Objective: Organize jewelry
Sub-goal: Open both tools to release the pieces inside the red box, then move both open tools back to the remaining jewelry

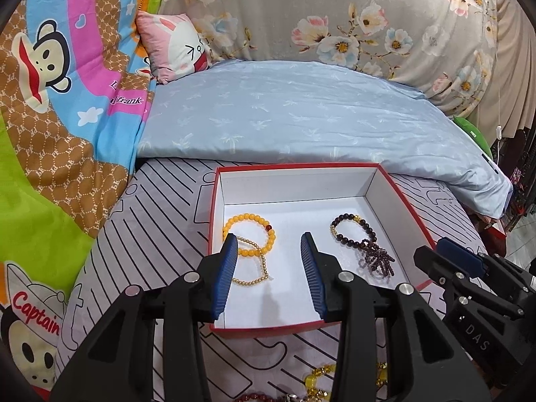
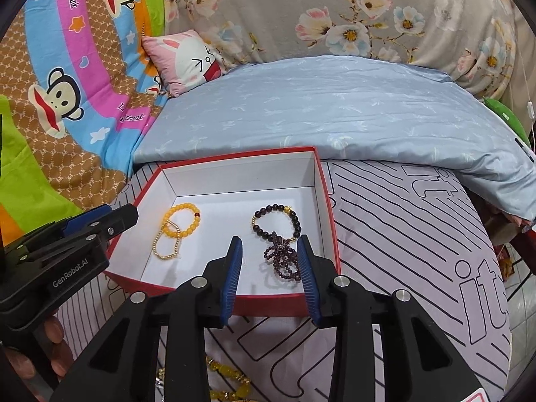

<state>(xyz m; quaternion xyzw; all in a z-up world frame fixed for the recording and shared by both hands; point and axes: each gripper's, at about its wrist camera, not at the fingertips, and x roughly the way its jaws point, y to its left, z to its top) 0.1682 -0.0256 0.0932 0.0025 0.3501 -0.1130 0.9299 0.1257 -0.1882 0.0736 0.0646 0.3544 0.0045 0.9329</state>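
A red box (image 1: 407, 201) with a white inside lies on the striped bed sheet; it also shows in the right wrist view (image 2: 330, 207). In it lie a yellow bead bracelet (image 1: 249, 218) over a thin gold chain bracelet (image 1: 256, 278), and a dark purple bead bracelet (image 1: 365, 226) beside a dark bead cluster (image 1: 377, 259). My left gripper (image 1: 269, 244) is open and empty above the box's near left. My right gripper (image 2: 269, 246) is open and empty over the dark bead cluster (image 2: 281, 261). More yellow and red bead jewelry (image 1: 316, 382) lies on the sheet near me.
A folded light blue quilt (image 1: 284, 110) lies just behind the box. A cartoon monkey blanket (image 1: 50, 100) covers the left side, with a pink pillow (image 1: 174, 47) and floral bedding (image 1: 335, 16) at the back. The bed's edge drops off at the right.
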